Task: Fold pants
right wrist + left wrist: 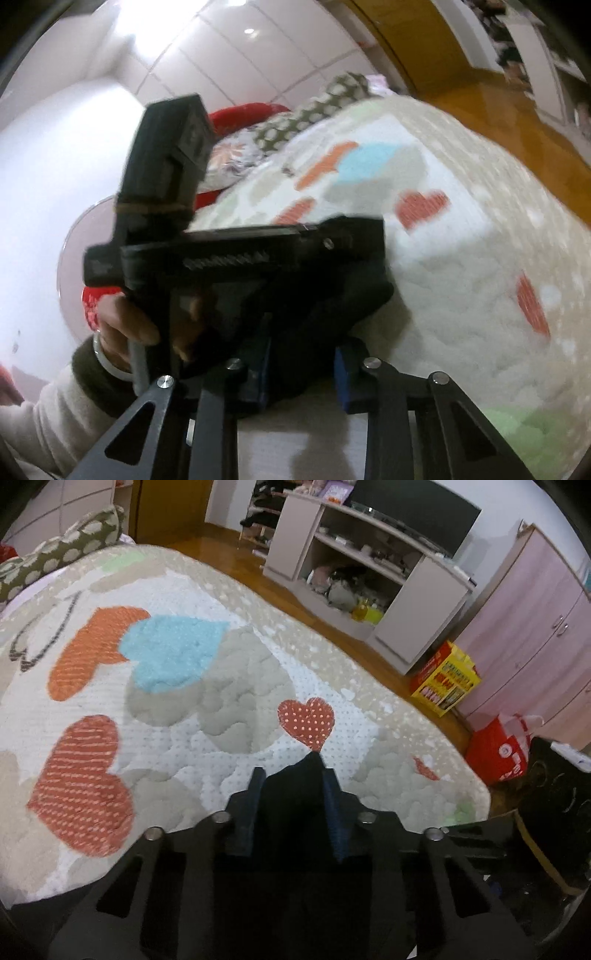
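Observation:
The dark pants [295,794] are pinched between the blue pads of my left gripper [293,775], a peak of cloth sticking up between the fingers above the heart-patterned bedspread [166,709]. My right gripper [303,354] is shut on dark pants cloth [299,369] too, lifted over the bedspread [461,280]. In the right wrist view the left gripper's body [236,254] and the hand holding it are close in front, to the left. Most of the pants are hidden below the grippers.
A spotted pillow [62,554] lies at the bed's head. Beyond the bed's right edge are wooden floor, a grey TV shelf [369,576], a yellow box [445,679], a red bag [498,749] and a pink cabinet [535,627].

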